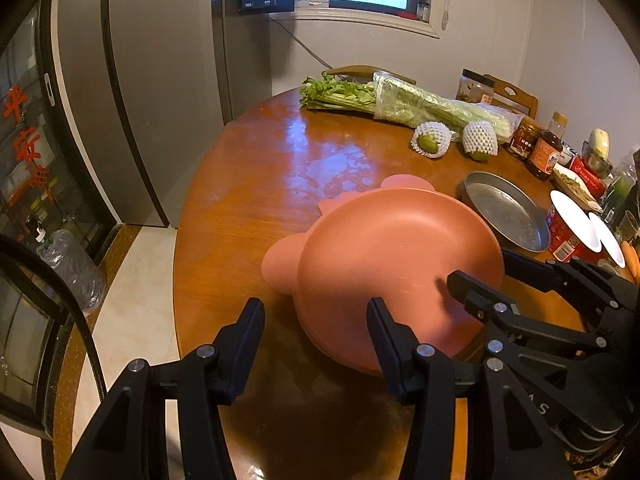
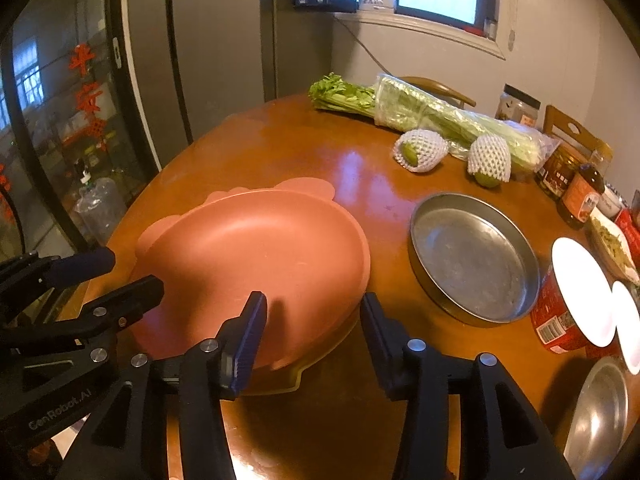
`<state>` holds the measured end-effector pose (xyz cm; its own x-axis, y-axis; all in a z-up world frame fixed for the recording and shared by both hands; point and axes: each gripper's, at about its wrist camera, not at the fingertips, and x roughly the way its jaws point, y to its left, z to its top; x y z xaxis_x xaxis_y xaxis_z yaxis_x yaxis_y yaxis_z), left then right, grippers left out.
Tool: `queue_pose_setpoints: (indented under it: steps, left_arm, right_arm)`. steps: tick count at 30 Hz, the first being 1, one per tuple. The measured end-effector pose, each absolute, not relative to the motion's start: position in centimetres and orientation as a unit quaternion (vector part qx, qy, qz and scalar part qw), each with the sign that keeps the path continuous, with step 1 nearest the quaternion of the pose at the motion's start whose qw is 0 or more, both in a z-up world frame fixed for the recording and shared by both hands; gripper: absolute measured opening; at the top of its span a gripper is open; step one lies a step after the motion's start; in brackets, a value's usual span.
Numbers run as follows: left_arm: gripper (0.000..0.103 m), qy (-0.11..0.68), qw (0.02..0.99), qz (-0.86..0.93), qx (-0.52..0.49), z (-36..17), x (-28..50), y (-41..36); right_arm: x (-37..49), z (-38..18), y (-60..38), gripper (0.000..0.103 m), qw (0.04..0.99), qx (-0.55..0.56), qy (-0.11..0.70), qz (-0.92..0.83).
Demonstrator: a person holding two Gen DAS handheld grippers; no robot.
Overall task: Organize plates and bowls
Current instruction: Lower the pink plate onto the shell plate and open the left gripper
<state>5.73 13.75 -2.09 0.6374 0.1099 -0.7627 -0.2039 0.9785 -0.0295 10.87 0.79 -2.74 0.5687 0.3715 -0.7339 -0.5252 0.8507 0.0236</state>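
A pink animal-shaped plate [image 1: 384,256] lies on the round wooden table [image 1: 248,184], apparently stacked on another plate [image 2: 312,364] whose yellowish rim shows beneath. My left gripper [image 1: 316,320] is open at the plate's near-left edge, its right finger over the rim. My right gripper [image 2: 312,316] is open at the plate's near-right edge; it also shows in the left wrist view [image 1: 480,272]. A round metal pan [image 2: 472,260] sits right of the plate. Two white plates [image 2: 584,292] lean at the far right.
Bagged celery [image 2: 432,116], two net-wrapped fruits [image 2: 420,150], jars and sauce bottles [image 2: 580,196] line the table's back and right. A metal bowl [image 2: 600,412] sits near right. Fridge [image 1: 140,80] and glass cabinet [image 1: 24,152] stand to the left beyond the table edge.
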Motion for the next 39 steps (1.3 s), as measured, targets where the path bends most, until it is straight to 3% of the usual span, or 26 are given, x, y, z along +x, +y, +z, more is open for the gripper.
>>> queue_pose_setpoints:
  steps: [8, 39]
  left_arm:
    - [0.053, 0.408, 0.908, 0.083, -0.056, -1.2, 5.3, 13.2]
    - [0.054, 0.378, 0.924, 0.049, -0.03, 2.5, 4.1, 7.9]
  right_arm:
    - [10.7, -1.6, -0.6, 0.056, 0.891, -0.073, 0.375, 0.245]
    - [7.8, 2.3, -8.9, 0.06, 0.919, 0.011, 0.34, 0.199]
